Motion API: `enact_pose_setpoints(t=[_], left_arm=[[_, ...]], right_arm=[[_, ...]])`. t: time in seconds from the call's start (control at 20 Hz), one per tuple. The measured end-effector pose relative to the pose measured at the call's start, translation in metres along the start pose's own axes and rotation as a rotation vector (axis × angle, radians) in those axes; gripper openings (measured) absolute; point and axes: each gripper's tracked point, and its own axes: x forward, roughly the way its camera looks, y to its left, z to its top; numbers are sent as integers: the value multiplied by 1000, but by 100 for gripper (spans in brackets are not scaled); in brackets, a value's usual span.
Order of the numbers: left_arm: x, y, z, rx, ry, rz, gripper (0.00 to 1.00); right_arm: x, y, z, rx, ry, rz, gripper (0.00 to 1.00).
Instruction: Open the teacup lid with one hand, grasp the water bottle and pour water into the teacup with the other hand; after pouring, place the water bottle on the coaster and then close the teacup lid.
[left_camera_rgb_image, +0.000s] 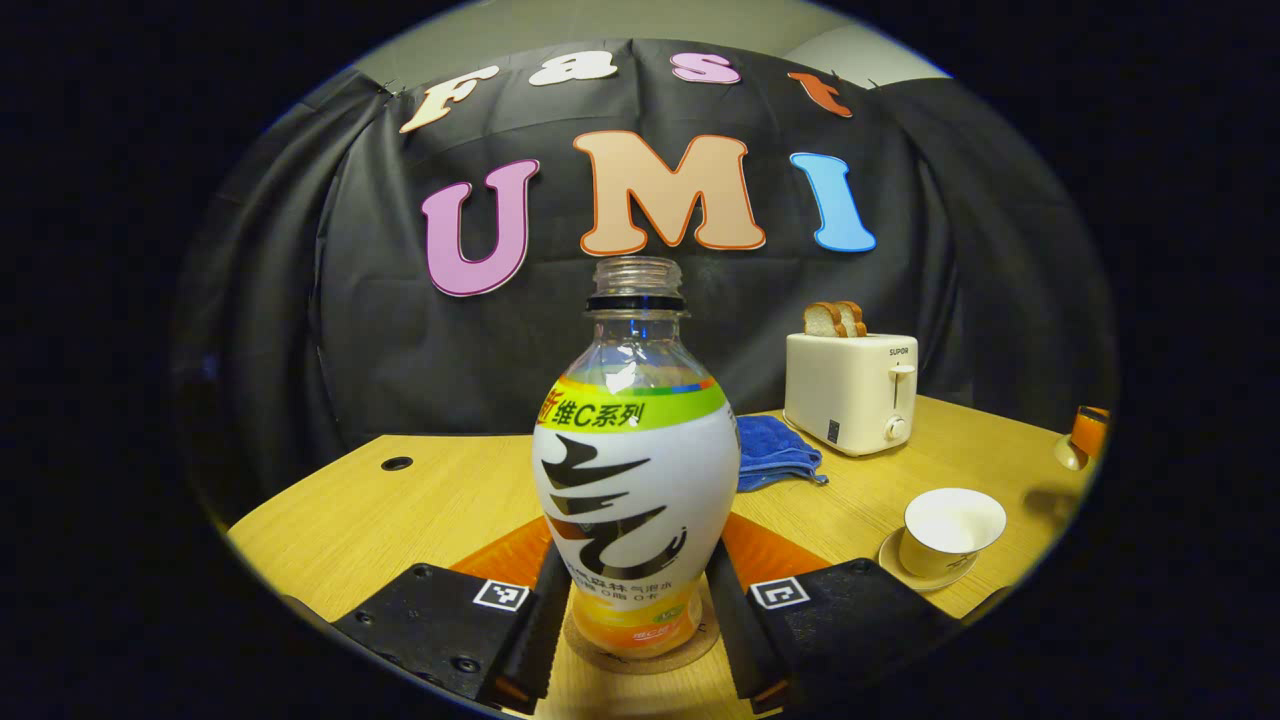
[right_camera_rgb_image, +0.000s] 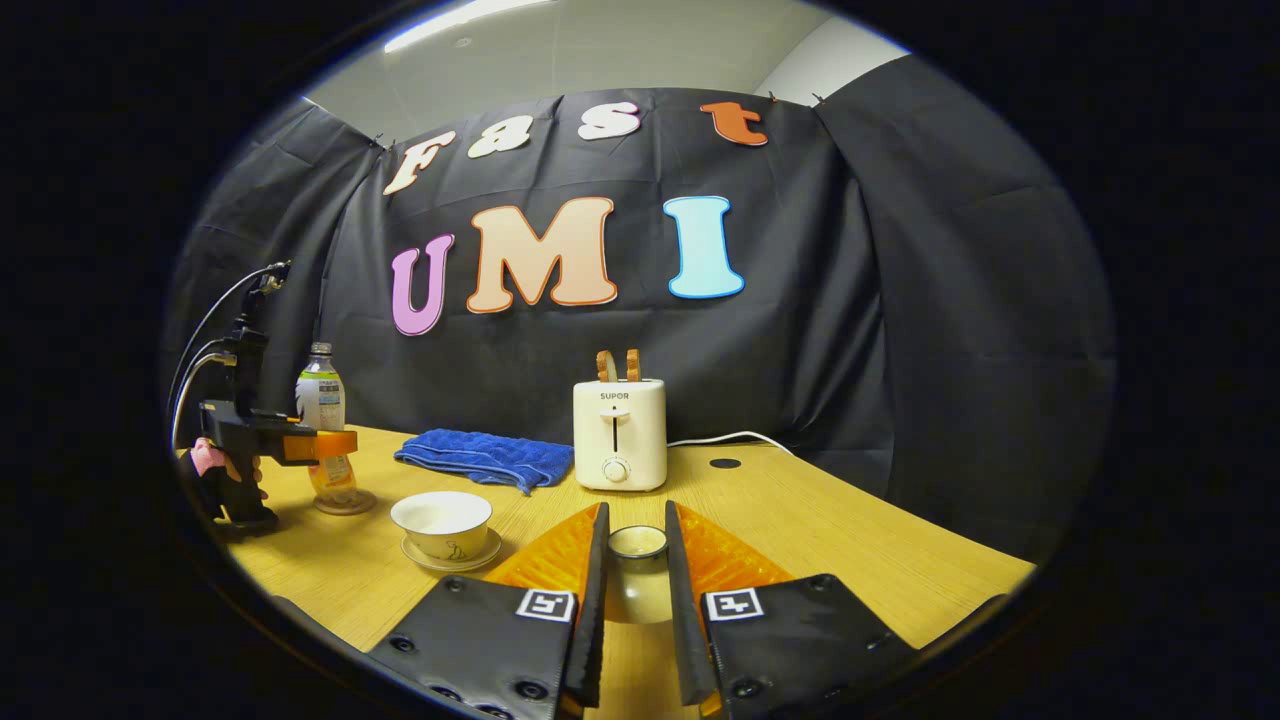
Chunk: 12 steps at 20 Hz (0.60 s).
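An uncapped water bottle (left_camera_rgb_image: 635, 470) with a white, green and orange label stands upright on a round coaster (left_camera_rgb_image: 640, 655). My left gripper (left_camera_rgb_image: 635, 570) is shut on its lower body, one finger against each side. In the right gripper view the same bottle (right_camera_rgb_image: 322, 400), coaster (right_camera_rgb_image: 345, 503) and left gripper (right_camera_rgb_image: 325, 447), held by a hand, stand at the far left. The white teacup (left_camera_rgb_image: 950, 528) sits lidless on its saucer (left_camera_rgb_image: 925, 577), to the right of the bottle. My right gripper (right_camera_rgb_image: 636, 515) is shut on the teacup lid (right_camera_rgb_image: 637, 543), held low over the table to the right of the teacup (right_camera_rgb_image: 442, 518).
A cream toaster (right_camera_rgb_image: 620, 432) with bread slices stands at the back of the wooden table (right_camera_rgb_image: 850, 540), and a folded blue cloth (right_camera_rgb_image: 485, 458) lies left of it. A white cord (right_camera_rgb_image: 730, 437) runs behind the toaster. There is a round hole (left_camera_rgb_image: 397, 463) in the tabletop.
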Motion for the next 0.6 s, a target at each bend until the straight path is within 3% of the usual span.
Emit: enact_pose_setpoints(t=[0.45,0.6], left_arm=[[-1,3,-5,-20,-1,-6,69],[-1,4,-7,-26,-1,-3,82]], right_arm=[[0,0,0,0,0,0,33],[0,0,0,0,0,0,33]])
